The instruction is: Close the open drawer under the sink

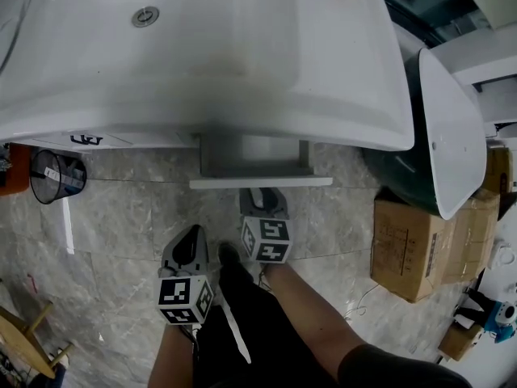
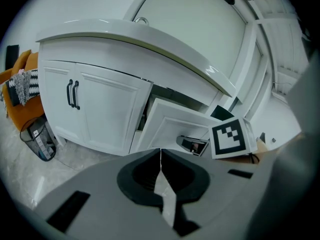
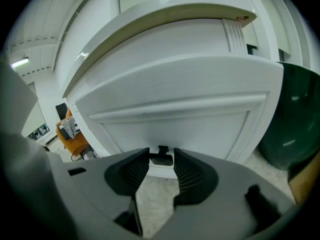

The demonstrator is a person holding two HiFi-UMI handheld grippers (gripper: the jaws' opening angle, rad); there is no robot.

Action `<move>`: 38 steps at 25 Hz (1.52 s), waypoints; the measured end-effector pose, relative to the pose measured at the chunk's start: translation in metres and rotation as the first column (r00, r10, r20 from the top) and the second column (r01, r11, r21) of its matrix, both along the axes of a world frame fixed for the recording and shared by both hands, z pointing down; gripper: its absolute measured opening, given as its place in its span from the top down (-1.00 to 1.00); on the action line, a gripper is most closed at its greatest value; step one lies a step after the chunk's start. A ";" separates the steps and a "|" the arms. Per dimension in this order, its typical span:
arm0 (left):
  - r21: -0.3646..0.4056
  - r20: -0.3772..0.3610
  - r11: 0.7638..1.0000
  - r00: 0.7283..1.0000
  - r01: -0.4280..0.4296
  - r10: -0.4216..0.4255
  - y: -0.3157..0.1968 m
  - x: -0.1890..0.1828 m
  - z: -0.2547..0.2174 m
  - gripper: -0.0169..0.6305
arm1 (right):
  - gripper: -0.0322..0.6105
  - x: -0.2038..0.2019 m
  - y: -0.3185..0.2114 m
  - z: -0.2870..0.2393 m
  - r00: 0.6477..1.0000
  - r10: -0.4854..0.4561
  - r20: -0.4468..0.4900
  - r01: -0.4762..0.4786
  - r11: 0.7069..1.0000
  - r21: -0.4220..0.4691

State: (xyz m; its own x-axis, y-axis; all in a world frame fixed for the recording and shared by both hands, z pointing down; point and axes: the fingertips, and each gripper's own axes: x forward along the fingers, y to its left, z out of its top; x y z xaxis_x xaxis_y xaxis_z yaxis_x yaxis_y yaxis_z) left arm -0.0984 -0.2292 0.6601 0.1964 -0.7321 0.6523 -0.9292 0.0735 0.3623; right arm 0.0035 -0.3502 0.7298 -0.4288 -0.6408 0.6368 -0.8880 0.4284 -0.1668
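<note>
Under the white sink (image 1: pixel 202 63) the white drawer (image 1: pixel 260 166) stands pulled out, its front panel facing me. My right gripper (image 1: pixel 262 200) is open right at that front panel. In the right gripper view the drawer front (image 3: pixel 175 114) fills the frame and its small black handle (image 3: pixel 161 159) shows just past the gap between the fingertips of the right gripper (image 3: pixel 161 165). My left gripper (image 1: pixel 191 241) hangs lower and to the left, away from the drawer, with its jaws shut on nothing (image 2: pixel 160 156). The left gripper view shows the drawer (image 2: pixel 175 126) tilted out with the right gripper's marker cube (image 2: pixel 230 136) beside it.
A black wire waste basket (image 1: pixel 56 176) stands on the marble floor at left, near a wooden stool (image 1: pixel 24 338). Cardboard boxes (image 1: pixel 420 245) and a dark green tub with a white lid (image 1: pixel 448 136) crowd the right. Closed cabinet doors (image 2: pixel 95 109) sit left of the drawer.
</note>
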 end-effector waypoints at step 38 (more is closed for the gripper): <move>0.031 0.018 0.998 0.998 0.057 -0.057 -0.012 -0.023 -0.009 0.90 | 0.42 -0.030 -0.101 -0.003 0.992 -0.113 -0.053 0.116 0.990 0.078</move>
